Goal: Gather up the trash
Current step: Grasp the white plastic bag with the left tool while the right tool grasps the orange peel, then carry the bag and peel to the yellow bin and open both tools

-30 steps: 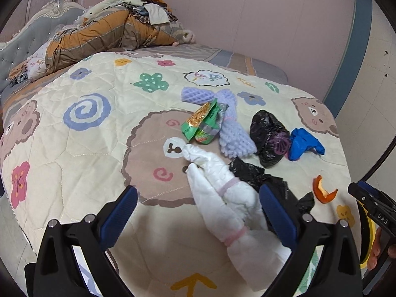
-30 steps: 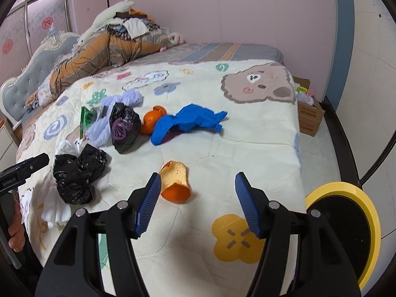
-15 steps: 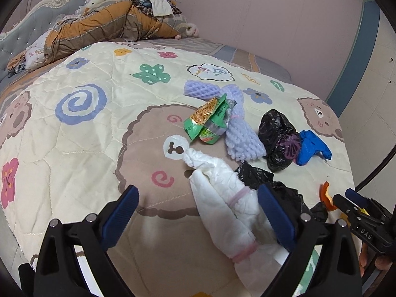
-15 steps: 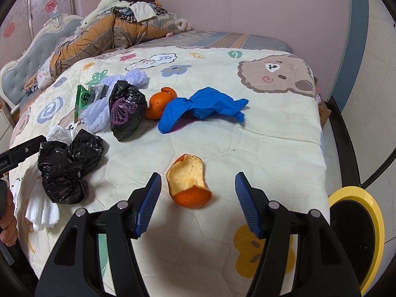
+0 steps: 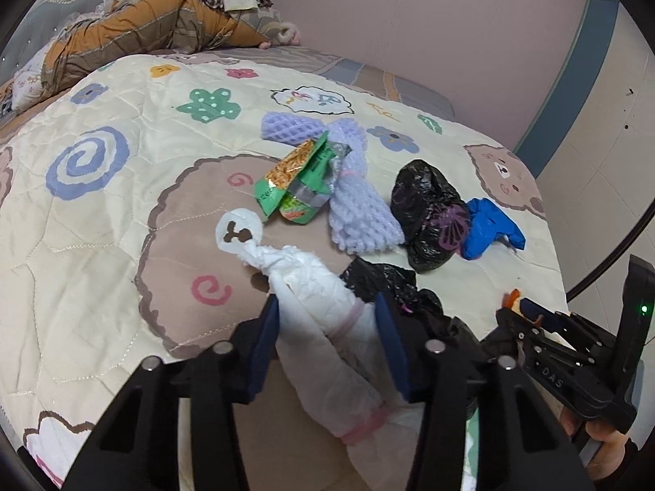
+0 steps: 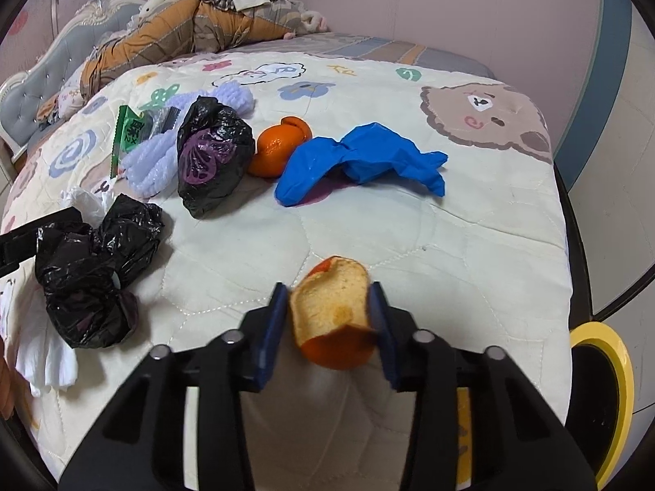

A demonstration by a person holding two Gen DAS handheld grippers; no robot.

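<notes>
Left wrist view: the left gripper is closing, its jaws around one white tissue bundle lying on the bed quilt. Beyond lie two black bags, one green snack wrapper and one blue glove.

Right wrist view: the right gripper is closing, its pads touching one orange peel on the quilt. A second orange peel lies farther back.

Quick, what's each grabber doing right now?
Left gripper: closing around the white tissue bundle.
Right gripper: closing around the orange peel.
</notes>
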